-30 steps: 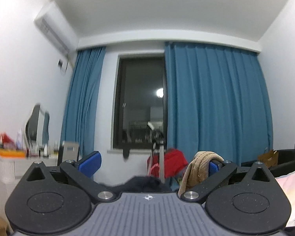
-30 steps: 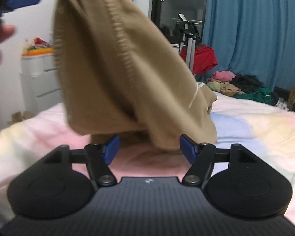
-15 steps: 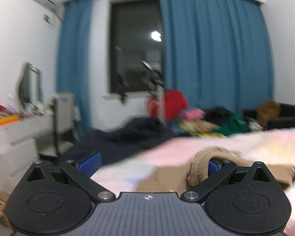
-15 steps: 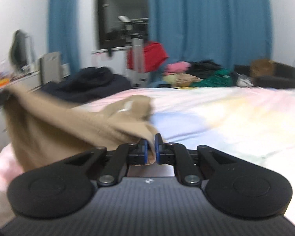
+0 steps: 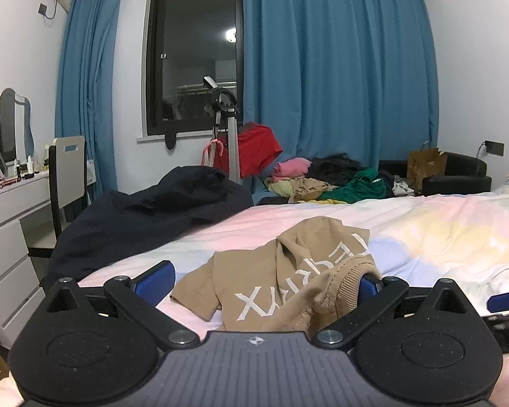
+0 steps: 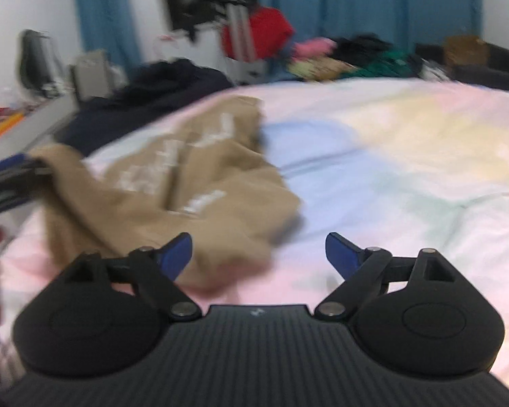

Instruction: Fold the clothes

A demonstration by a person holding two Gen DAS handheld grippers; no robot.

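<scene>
A tan T-shirt (image 5: pixel 288 271) with white lettering lies crumpled on the pastel bedsheet (image 5: pixel 441 237). Its ribbed collar (image 5: pixel 346 278) is hooked over the right finger of my left gripper (image 5: pixel 262 283), whose jaws stand wide apart just above the bed. In the blurred right wrist view the T-shirt (image 6: pixel 173 190) spreads to the front left. My right gripper (image 6: pixel 258 254) is open with nothing between its fingers, its left fingertip (image 6: pixel 176 252) over the cloth's near edge. The left gripper (image 6: pixel 6 173) shows at that view's left edge, with cloth hanging on it.
A dark navy garment (image 5: pixel 152 210) is heaped on the bed's far left corner. Beyond the bed are a clothes pile (image 5: pixel 322 183), a stand with a red garment (image 5: pixel 251 149) and a black sofa (image 5: pixel 458 173). A white dresser (image 5: pixel 6 230) and chair (image 5: pixel 68 169) are left.
My left gripper dropped from high up to bed level, bringing the shirt down onto the sheet. The right gripper, shut on the shirt half a second ago, has opened and let go.
</scene>
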